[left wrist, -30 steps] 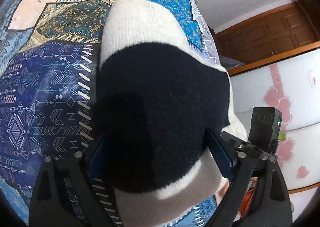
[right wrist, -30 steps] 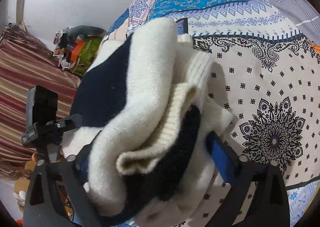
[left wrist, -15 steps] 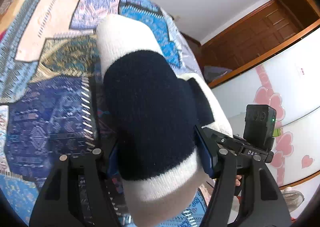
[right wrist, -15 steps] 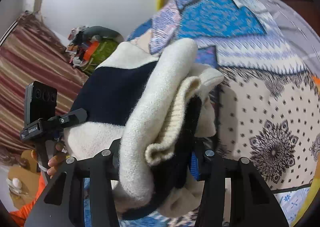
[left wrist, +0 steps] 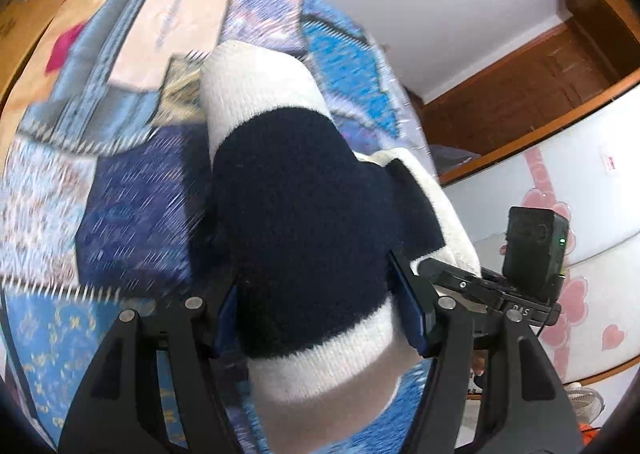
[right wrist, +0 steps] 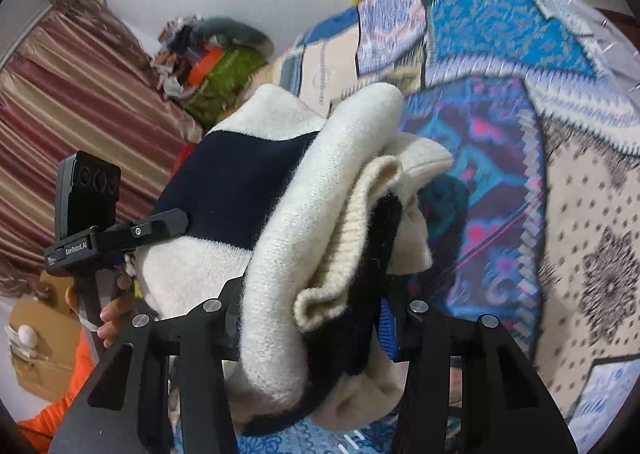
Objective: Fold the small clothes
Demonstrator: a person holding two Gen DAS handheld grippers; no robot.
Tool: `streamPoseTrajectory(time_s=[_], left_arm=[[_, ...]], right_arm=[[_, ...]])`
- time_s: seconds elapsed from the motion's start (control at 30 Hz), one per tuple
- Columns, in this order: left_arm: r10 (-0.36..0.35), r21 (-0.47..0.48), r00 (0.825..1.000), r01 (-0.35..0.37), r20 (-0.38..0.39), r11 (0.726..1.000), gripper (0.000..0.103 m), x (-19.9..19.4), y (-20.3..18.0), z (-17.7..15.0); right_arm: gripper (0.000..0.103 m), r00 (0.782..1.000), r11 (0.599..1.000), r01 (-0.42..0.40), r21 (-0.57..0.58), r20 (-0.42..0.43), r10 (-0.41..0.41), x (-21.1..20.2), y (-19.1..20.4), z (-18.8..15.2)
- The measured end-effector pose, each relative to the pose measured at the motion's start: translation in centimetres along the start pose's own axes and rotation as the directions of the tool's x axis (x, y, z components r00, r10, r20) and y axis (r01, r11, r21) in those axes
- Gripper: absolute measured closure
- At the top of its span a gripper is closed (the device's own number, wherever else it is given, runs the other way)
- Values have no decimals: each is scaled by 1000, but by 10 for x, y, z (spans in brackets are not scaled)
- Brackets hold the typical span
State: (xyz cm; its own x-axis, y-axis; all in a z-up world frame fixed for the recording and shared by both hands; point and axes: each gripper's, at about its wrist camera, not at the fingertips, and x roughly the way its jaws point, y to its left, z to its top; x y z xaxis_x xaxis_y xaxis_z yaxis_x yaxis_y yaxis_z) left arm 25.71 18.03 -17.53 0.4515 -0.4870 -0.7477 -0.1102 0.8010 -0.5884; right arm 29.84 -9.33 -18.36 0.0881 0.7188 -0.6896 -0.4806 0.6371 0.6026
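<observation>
A folded cream and navy knit sweater (left wrist: 304, 222) is held up between both grippers above the patchwork bedspread (left wrist: 120, 190). My left gripper (left wrist: 320, 314) is shut on one end of the bundle, its blue pads pressed into the navy band. My right gripper (right wrist: 308, 322) is shut on the other end, where the cream folds and ribbed hem (right wrist: 352, 222) stack in layers. Each gripper shows in the other's view: the right one in the left wrist view (left wrist: 500, 286), the left one in the right wrist view (right wrist: 120, 230).
The bedspread (right wrist: 520, 134) fills the space under the sweater. A pile of toys and clothes (right wrist: 208, 62) lies by a striped curtain (right wrist: 60, 114). A wooden door (left wrist: 540, 94) and a white wardrobe with pink hearts (left wrist: 580, 214) stand beyond the bed's edge.
Both grippers have closed onto the sweater and lifted it off the bedspread; the views have tilted up and the bed has dropped further away.
</observation>
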Motion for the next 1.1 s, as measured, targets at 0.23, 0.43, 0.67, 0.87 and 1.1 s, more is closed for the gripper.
streamPoseTrajectory(time_s=[0.23,0.43,0.67,0.87,1.1], left_arm=[[34,-79,999,-35,-19,996,36,10,46,-23],[168,-6,983,-168,76,986,35,-13,33,-27],[352,150,917,-381,187,912,35,-34,-5,-41],[335,229,916,-382,219,896,35,-42,-27,-74],[386,260,907,-419,168,870,35,-16,-22,-95]], right_arm=[[39,995,994,97,-50,-13,-98,14,6,-5],[37,983,973,185,-142,24,-183,-3,19,-3],[37,959,938,279,-205,117,-259,-27,35,-8],[37,958,902,272,-335,180,-223,-42,66,-22],[39,965,885,261,-385,112,-236,-10,72,-34]])
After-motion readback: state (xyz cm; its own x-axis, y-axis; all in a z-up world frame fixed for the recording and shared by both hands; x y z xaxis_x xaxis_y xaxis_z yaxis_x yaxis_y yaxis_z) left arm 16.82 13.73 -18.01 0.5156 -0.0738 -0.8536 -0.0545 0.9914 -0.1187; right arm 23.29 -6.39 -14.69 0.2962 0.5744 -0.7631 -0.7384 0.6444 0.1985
